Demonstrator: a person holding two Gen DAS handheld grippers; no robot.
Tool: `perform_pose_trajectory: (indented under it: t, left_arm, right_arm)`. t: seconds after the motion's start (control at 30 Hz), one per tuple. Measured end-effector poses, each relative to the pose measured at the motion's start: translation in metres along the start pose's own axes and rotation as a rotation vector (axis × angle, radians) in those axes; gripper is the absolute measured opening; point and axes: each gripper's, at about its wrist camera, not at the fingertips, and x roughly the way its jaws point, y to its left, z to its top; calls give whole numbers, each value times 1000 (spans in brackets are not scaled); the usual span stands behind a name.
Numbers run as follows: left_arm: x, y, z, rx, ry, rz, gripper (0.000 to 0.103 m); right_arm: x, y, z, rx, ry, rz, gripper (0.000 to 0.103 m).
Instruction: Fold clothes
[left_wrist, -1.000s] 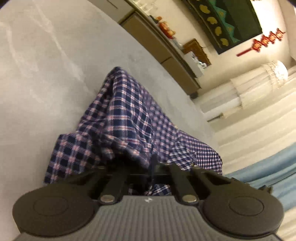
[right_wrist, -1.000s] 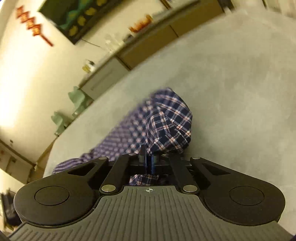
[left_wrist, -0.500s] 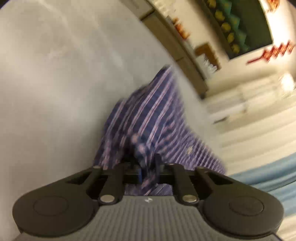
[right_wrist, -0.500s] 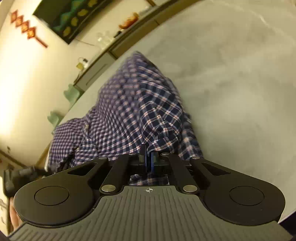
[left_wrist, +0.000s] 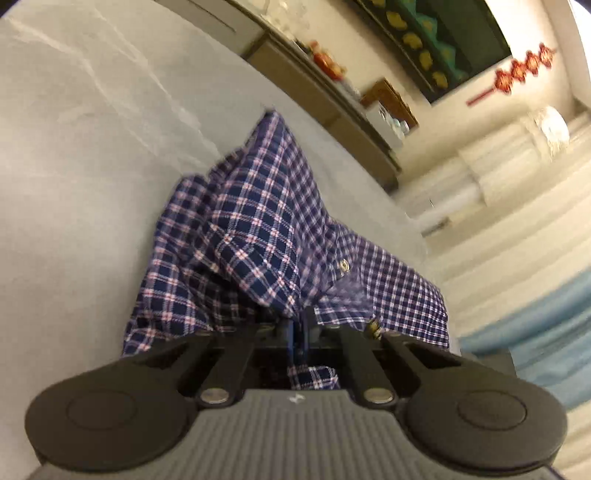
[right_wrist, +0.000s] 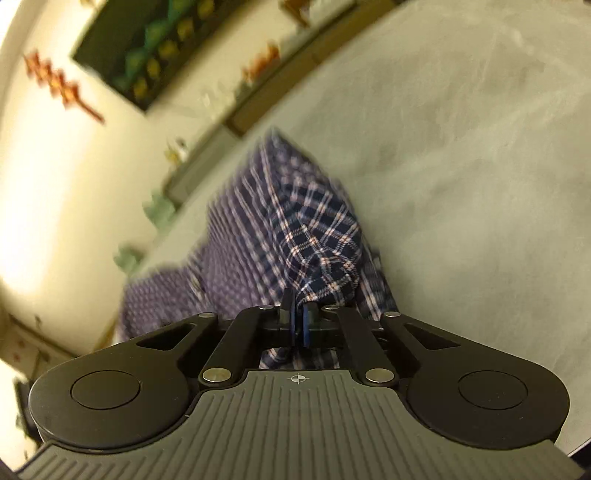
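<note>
Shirt (left_wrist: 258, 236): one, plaid, on grey table (left_wrist: 74, 147). Two grippers, left gripper (left_wrist: 298, 328) and right gripper (right_wrist: 298, 325), each clamped on its cloth.

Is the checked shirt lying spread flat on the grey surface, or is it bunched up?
Bunched up. The checked shirt rises in loose folds from the grey surface, pinched in the shut left gripper and right gripper.

Left black two-finger gripper (left_wrist: 298, 330): fingers closed together, pinching a fold of navy plaid cloth (left_wrist: 258, 236), which rises toward 12 o'clock. Right black two-finger gripper (right_wrist: 298, 325): fingers likewise clamped on cloth, pitched downward.
</note>
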Motion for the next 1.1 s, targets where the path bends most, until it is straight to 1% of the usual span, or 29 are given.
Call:
perform_pose_trajectory:
  t: [0.1, 0.17, 0.2, 0.23, 0.27, 0.3, 0.33, 0.37, 0.4, 0.43, 0.47, 0.5, 0.57, 0.6, 0.63, 0.67, 0.7, 0.73, 0.77, 0.8, 0.87, 0.9, 0.93, 0.97, 1.0, 1.03, 1.07, 1.1]
  left_arm:
    - [-10, -11, -13, 47, 14, 7, 3]
    - [-8, -3, -20, 53, 22, 88, 3]
    - [-6, 2, -24, 55, 26, 131, 4]
    - [-7, 9, -24, 37, 26, 140, 4]
    - [-9, 17, -23, 16, 25, 144, 5]
    - [-15, 16, -21, 23, 6, 138, 6]
    - [-21, 13, -18, 34, -15, 132, 12]
    - [-28, 10, -16, 45, -37, 126, 16]
    - [-35, 7, -13, 56, -58, 119, 28]
    - [-41, 4, -11, 67, -79, 113, 40]
    - [-45, -3, -8, 94, -98, 110, 40]
    - [-46, -9, -4, 124, -108, 105, 40]
    - [-41, -14, -3, 156, -98, 122, 40]
    - [-38, -16, -3, 171, -93, 132, 39]
    - [-29, -12, -4, 169, -76, 188, 29]
    - [-20, -7, -5, 165, -58, 251, 22]
    - [-10, 6, -7, 145, -31, 321, 16]
    - [-7, 18, -10, 117, -21, 324, 12]
    - [-11, 26, -13, 97, -37, 302, 12]
    - [-16, 28, -15, 93, -38, 308, 11]
    - [-25, 22, -15, 111, -47, 332, 12]
    - [-33, 18, -17, 133, -60, 345, 13]
    - [-39, 14, -15, 152, -71, 355, 16]
    - [-47, 7, -9, 167, -96, 358, 20]
    - [-56, -1, -2, 180, -123, 360, 30]
    - [-65, -7, 5, 199, -150, 346, 38]
    - [-70, -13, 16, 220, -167, 328, 41]
    - [-69, -18, 27, 239, -175, 312, 53]
  right_arm:
    - [-13, 4, 8, -39, -48, -34, 1]
    - [-2, -1, 5, -52, 0, -88, 2]
    - [5, -4, 1, -47, 39, -97, 2]
    - [10, -6, -2, -46, 71, -104, 3]
    - [9, -3, -5, -63, 70, -111, 3]
    - [3, 3, -5, -96, 43, -135, 8]
    - [-3, 10, -5, -130, 15, -159, 19]
    - [-11, 17, -5, -165, -26, -191, 25]
    - [-20, 27, -5, -213, -96, -231, 35]
    - [-27, 40, -4, -282, -159, -255, 36]
    - [-35, 53, -3, -351, -222, -278, 36]
    - [-39, 64, -3, -411, -264, -287, 36]
    - [-31, 80, -1, -484, -239, -244, 36]
    - [-23, 83, -2, -510, -201, -227, 36]
    - [-12, 82, -6, -528, -142, -214, 34]
    - [0, 81, -9, -546, -83, -200, 31]
    - [12, 79, -13, -557, -16, -199, 31]
    - [25, 70, -18, -552, 60, -229, 30]
    - [31, 61, -24, -543, 99, -248, 29]
    - [29, 55, -28, -547, 96, -245, 28]
    - [22, 57, -28, -588, 107, -246, 32]
    - [19, 57, -23, -594, 124, -241, 36]
    - [14, 56, -13, -597, 128, -226, 37]
    - [7, 57, -3, -607, 103, -208, 38]
    - [-1, 59, 7, -616, 78, -191, 45]
    - [-7, 62, 18, -626, 52, -178, 54]
    - [-6, 67, 31, -638, 31, -172, 57]
    - [0, 72, 45, -652, 26, -163, 62]
